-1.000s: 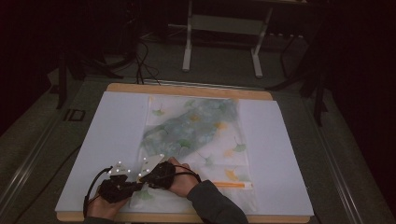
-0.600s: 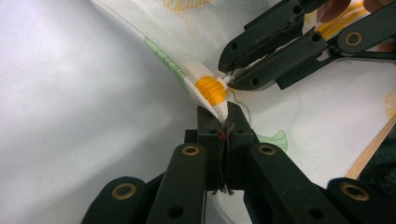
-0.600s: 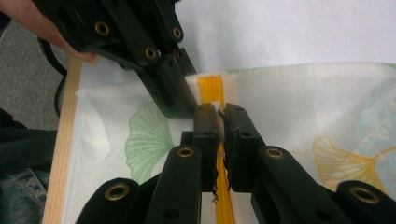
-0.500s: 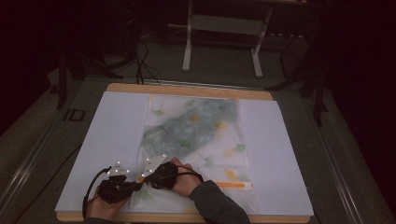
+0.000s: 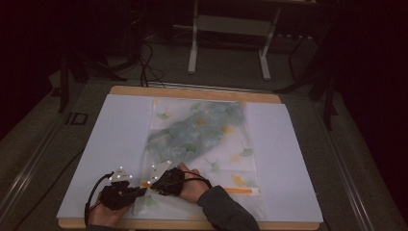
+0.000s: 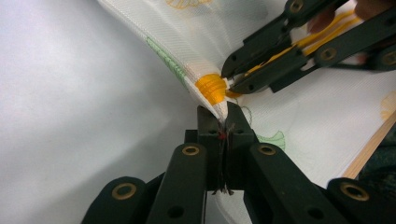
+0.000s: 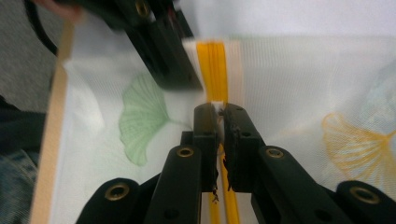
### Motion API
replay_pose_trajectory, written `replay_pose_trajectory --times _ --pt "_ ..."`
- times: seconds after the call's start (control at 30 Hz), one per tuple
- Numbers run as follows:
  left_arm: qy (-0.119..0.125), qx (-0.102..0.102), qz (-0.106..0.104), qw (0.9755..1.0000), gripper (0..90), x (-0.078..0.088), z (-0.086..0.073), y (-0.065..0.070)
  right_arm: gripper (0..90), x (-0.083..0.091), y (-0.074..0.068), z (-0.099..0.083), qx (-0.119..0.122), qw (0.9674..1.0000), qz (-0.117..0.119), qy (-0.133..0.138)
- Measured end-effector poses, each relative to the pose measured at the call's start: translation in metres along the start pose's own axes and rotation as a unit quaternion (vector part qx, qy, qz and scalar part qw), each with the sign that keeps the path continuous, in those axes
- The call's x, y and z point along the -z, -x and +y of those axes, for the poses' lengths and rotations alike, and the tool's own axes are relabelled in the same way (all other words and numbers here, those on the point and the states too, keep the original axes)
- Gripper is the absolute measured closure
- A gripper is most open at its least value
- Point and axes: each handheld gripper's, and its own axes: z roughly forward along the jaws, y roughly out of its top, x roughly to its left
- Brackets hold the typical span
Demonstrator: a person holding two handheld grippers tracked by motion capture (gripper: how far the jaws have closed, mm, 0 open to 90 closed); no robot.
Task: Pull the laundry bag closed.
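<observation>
Translucent white mesh bag with ginkgo-leaf print (image 5: 202,144) lies flat on the white-covered counter (image 5: 110,144). Left tool (image 6: 223,122) is clamped on its near corner; right tool (image 7: 219,108) pinches the orange zipper's white pull (image 7: 215,105). Risk: the small pull slipping free, or mesh bunching if the corner grip yields.

We see a wooden table (image 5: 195,93) whose pale wood edge shows along the far side and the near side, and nearly all of its top is covered by a white sheet (image 5: 110,139) lying flat on it. On that sheet lies a sheer white mesh bag (image 5: 202,144) printed with green and yellow ginkgo leaves, stretched from the far edge toward the near edge, with an orange zipper (image 5: 240,190) running across its near end. The table stands on a grey floor (image 5: 43,144).
</observation>
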Motion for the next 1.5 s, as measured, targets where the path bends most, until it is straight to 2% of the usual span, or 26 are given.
replay_pose_trajectory --times 0.27,0.77,1.5 --pt "0.004 0.002 0.002 1.0 88.2 0.001 -0.001 -0.001 84.7 -0.001 0.001 -0.007 -0.005 0.9999 -0.001 -0.011" --pt "0.01 0.003 0.0 0.9999 88.2 0.003 -0.001 -0.002 84.7 0.009 0.006 -0.019 -0.006 0.9994 -0.007 -0.032" --pt "0.016 0.004 0.003 0.9999 88.1 0.006 -0.002 -0.002 84.7 0.023 0.011 -0.035 -0.011 0.9986 -0.021 -0.047"
